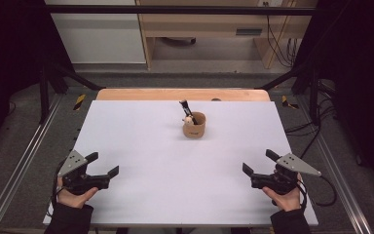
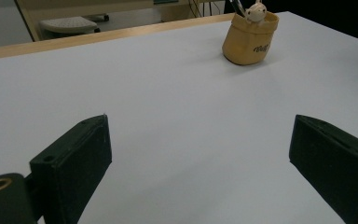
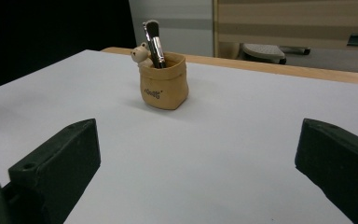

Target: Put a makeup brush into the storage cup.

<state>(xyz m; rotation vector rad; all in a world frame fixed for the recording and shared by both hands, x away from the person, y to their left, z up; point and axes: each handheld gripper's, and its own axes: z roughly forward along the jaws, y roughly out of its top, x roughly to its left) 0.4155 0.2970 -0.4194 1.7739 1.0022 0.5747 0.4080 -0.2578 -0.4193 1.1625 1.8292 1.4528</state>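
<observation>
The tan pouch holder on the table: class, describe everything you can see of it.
The tan pouch holder is a small, soft-looking, sack-shaped pot with a rolled rim and dark lettering on its side, too small to read. It stands upright on the white table, near the far middle, apart from both grippers. Inside, a dark-handled brush leans with its bristles up, beside a small cream bear figure peeking over the rim.

A lab or test room set up for recording. A white desk (image 1: 141,146) stands inside a black metal frame (image 1: 175,9) on grey floor. Behind are plain wooden furniture (image 1: 204,24) and loose cables (image 1: 277,44).
</observation>
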